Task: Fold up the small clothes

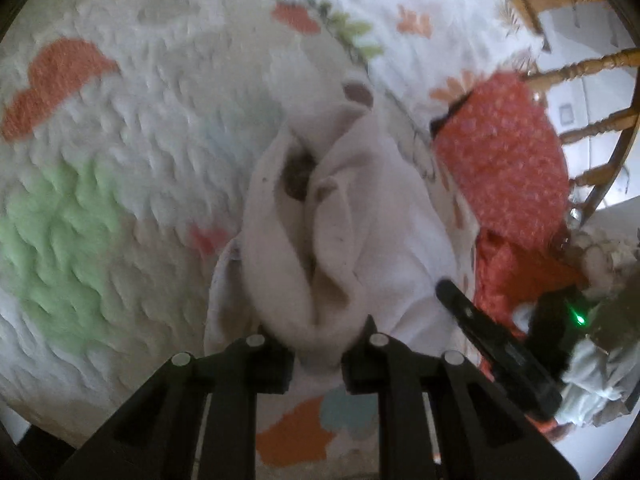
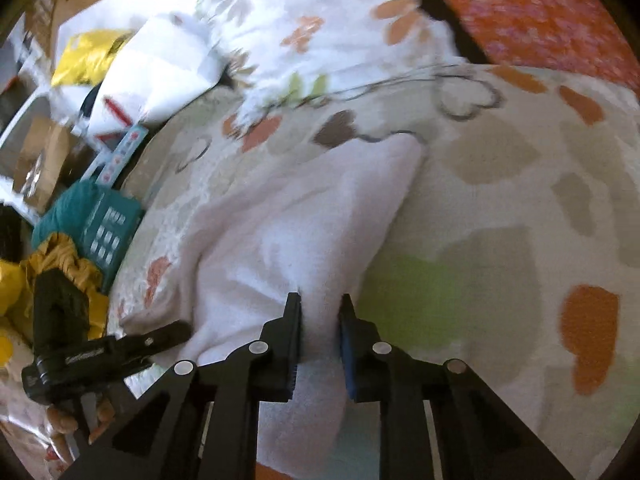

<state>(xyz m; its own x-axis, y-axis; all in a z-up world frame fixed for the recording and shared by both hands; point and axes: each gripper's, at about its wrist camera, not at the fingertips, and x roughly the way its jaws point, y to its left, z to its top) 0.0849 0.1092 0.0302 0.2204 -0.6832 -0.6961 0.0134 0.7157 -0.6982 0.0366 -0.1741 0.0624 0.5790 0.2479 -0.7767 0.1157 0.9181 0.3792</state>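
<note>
Open patterned bedspread (image 1: 100, 168) left of the left gripper (image 1: 316, 354), orange dotted cloth (image 1: 500, 160) and wooden chair (image 1: 592, 64) crowding its right, yellow bags (image 2: 86, 54) and teal box (image 2: 108, 232) cluttering left of the right gripper (image 2: 320, 320)

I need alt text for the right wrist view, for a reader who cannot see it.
The right tongs are shut on a bunched fold of a white cloth that lies on a quilt with orange, green and grey patches. At lower left, the left tongs reach the cloth's edge.

White garment (image 1: 320, 216) — orange-green blotched bedspread (image 1: 120, 160).
</note>
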